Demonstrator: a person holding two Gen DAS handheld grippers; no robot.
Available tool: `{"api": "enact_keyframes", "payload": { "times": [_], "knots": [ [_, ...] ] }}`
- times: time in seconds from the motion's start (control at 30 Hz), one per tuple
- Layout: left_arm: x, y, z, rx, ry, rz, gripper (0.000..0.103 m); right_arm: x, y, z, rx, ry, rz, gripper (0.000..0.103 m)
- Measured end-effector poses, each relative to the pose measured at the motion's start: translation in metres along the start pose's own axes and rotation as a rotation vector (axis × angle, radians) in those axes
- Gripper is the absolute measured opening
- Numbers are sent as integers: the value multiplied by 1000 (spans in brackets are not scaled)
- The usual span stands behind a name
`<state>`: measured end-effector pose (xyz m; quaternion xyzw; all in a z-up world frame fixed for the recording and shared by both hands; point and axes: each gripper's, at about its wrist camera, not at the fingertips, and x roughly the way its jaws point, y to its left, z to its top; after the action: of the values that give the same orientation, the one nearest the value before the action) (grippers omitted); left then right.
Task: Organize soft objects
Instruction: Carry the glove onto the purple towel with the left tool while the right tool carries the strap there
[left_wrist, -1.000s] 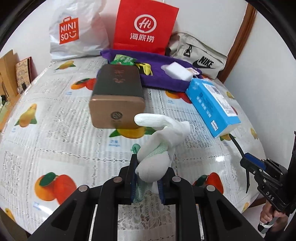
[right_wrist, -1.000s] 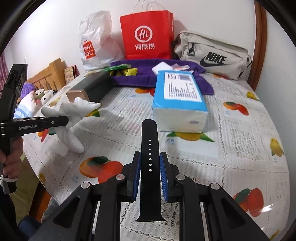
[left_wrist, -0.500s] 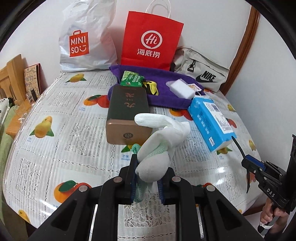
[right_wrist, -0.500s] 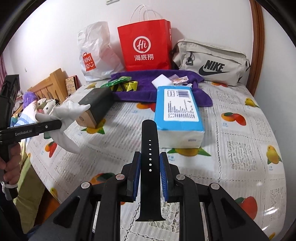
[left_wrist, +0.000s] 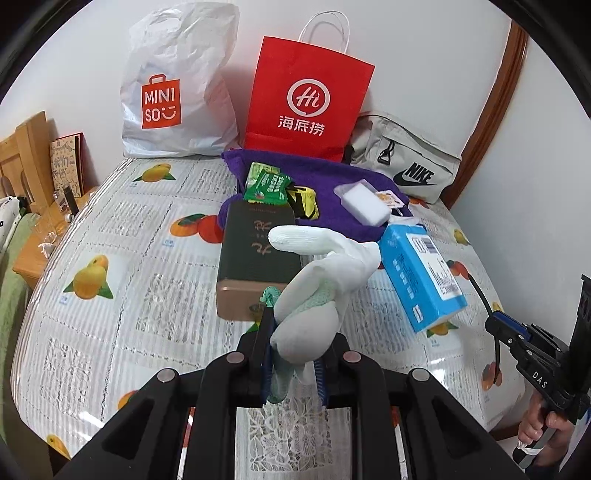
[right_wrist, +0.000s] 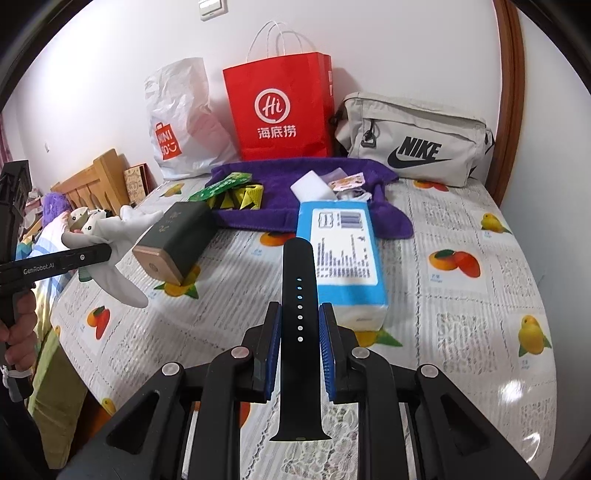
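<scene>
My left gripper (left_wrist: 292, 363) is shut on a white work glove (left_wrist: 319, 288) with a green cuff, held above the table's near edge. The glove also shows in the right wrist view (right_wrist: 122, 236), at the left. My right gripper (right_wrist: 300, 343) is shut on a black watch strap (right_wrist: 298, 332) that stands up between the fingers. The right gripper also shows in the left wrist view (left_wrist: 496, 328), low at the right. A purple towel (left_wrist: 332, 184) lies at the back with a white sponge (left_wrist: 365, 201), green packets (left_wrist: 267, 184) and a yellow-black item on it.
A dark box with a copper end (left_wrist: 256, 258) and a blue tissue pack (left_wrist: 421, 275) lie mid-table. A Miniso bag (left_wrist: 177, 85), red paper bag (left_wrist: 306, 103) and grey Nike bag (left_wrist: 406, 162) stand against the wall. A wooden headboard (right_wrist: 96, 177) is at the left.
Both grippers have pulled back and risen from the table, so the box, tissue pack and bags look farther away. Both grips are unchanged.
</scene>
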<state>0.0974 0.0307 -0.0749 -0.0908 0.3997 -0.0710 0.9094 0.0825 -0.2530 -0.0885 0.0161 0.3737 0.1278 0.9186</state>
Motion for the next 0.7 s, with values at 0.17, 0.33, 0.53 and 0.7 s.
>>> {"api": "enact_keyframes", "payload": {
  "times": [0.17, 0.33, 0.53, 0.7],
  "knots": [
    [3, 1, 13, -7, -2, -3, 18, 5, -4, 17, 3, -6, -1, 20],
    [8, -1, 29, -5, -3, -7, 18, 13, -6, 33, -6, -10, 4, 20],
    [20, -3, 51, -4, -3, -14, 18, 28, -8, 58, -21, -21, 12, 20],
    [32, -5, 69, -2, -7, -18, 18, 42, -11, 80, -28, -30, 18, 20]
  ]
}}
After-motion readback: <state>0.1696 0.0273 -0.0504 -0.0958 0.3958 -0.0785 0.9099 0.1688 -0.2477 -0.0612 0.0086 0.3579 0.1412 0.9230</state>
